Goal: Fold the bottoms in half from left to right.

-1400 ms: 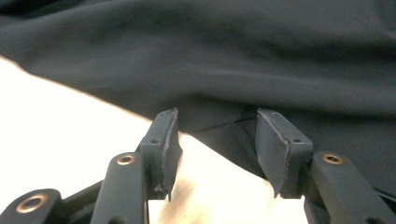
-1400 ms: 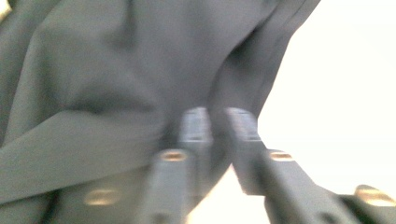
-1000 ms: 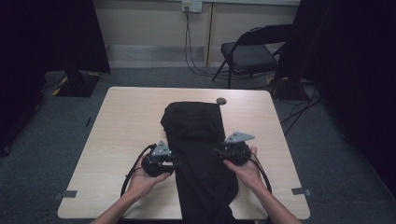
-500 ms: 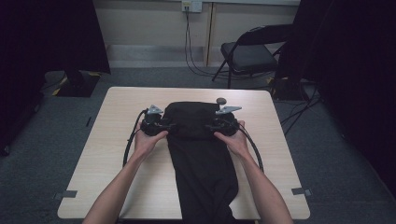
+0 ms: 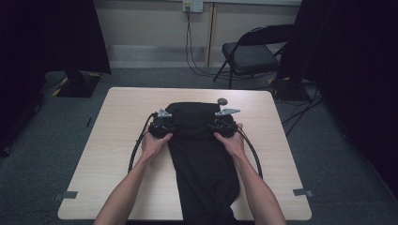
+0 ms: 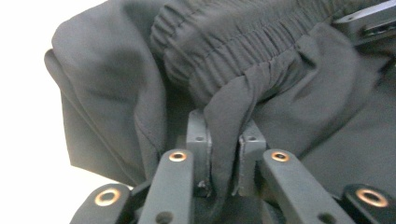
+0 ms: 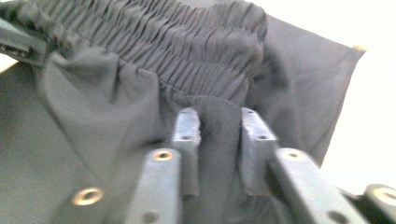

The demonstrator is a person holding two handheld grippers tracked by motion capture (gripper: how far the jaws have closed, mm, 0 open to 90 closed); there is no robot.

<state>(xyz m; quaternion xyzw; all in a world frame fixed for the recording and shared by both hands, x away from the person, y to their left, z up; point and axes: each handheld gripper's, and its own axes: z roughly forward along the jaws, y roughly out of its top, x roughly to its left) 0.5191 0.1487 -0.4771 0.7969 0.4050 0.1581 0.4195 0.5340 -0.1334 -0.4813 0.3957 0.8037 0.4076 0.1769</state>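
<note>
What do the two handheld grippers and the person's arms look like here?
Both grippers, left gripper and right gripper, are black, each topped by a grey three-cornered plate and trailing a looping black cable. Their jaws are dark bars with copper-ringed holes. The forearms are bare, with no sleeves or gloves visible.

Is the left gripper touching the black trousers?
Touching: in the left gripper view, the left gripper has a fold of the black trousers pinched between its jaws.

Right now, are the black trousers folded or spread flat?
Folded: the black trousers have their elastic waistband doubled back over the legs, and the lower part hangs off the table.
</note>
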